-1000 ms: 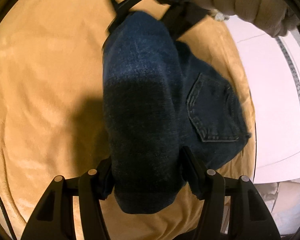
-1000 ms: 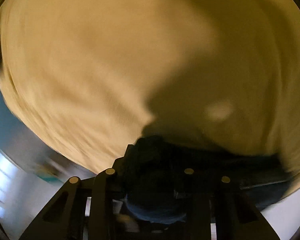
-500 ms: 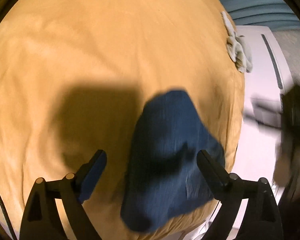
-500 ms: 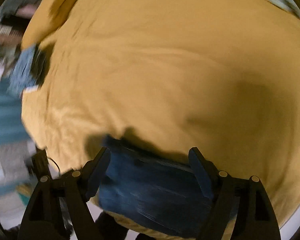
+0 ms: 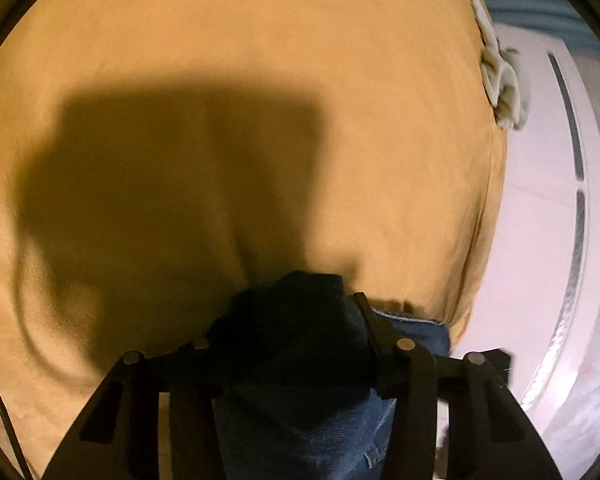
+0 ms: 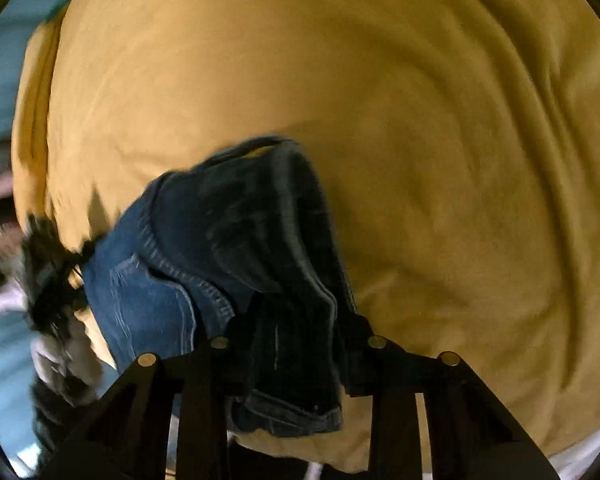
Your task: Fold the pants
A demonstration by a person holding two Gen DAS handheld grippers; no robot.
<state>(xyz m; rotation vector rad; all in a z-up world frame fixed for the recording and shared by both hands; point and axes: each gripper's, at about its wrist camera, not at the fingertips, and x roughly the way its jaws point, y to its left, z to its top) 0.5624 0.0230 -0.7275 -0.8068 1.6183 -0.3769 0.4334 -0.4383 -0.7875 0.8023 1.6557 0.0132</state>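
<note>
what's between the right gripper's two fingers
A bunched fold of the jeans, in the right wrist view; the right gripper has just closed on it over the yellow blanket.

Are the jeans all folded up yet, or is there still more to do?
Not finished. The jeans already look bunched into a thick, layered bundle on the yellow blanket. Right now both grippers have just closed on them: the left gripper clamps a dark wad of denim, and the right gripper pinches the stacked edges. Still left: laying the bundle down flat and neat, then letting go.
</note>
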